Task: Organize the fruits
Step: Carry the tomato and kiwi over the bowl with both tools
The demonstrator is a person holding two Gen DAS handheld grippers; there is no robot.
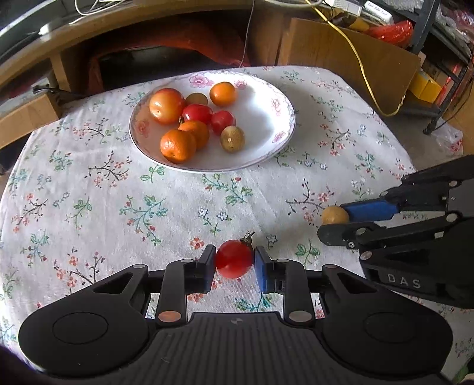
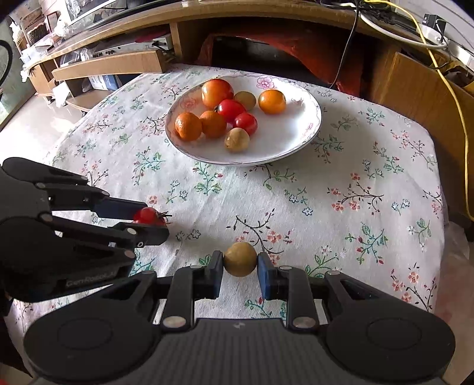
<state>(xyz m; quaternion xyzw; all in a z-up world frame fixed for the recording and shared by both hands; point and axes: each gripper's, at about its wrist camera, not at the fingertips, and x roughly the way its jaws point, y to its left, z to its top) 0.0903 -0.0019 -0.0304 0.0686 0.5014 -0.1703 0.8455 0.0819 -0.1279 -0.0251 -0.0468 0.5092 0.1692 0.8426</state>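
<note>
My left gripper [image 1: 234, 260] is shut on a red cherry tomato [image 1: 234, 258] with a dry stem, near the table's front edge. It also shows in the right wrist view [image 2: 149, 220], with the tomato [image 2: 146, 215]. My right gripper [image 2: 240, 260] is shut on a small tan-brown fruit [image 2: 240, 259]; in the left wrist view it [image 1: 336, 220] comes in from the right with that fruit [image 1: 334, 215]. A white plate [image 1: 266, 103] [image 2: 296, 118] at the far side holds several oranges, red tomatoes and brown fruits.
The round table has a floral cloth [image 1: 118, 192] [image 2: 340, 183]. Behind it stand a wooden desk [image 2: 266, 17], cardboard boxes [image 1: 340, 44] and a yellow cable [image 2: 450, 88].
</note>
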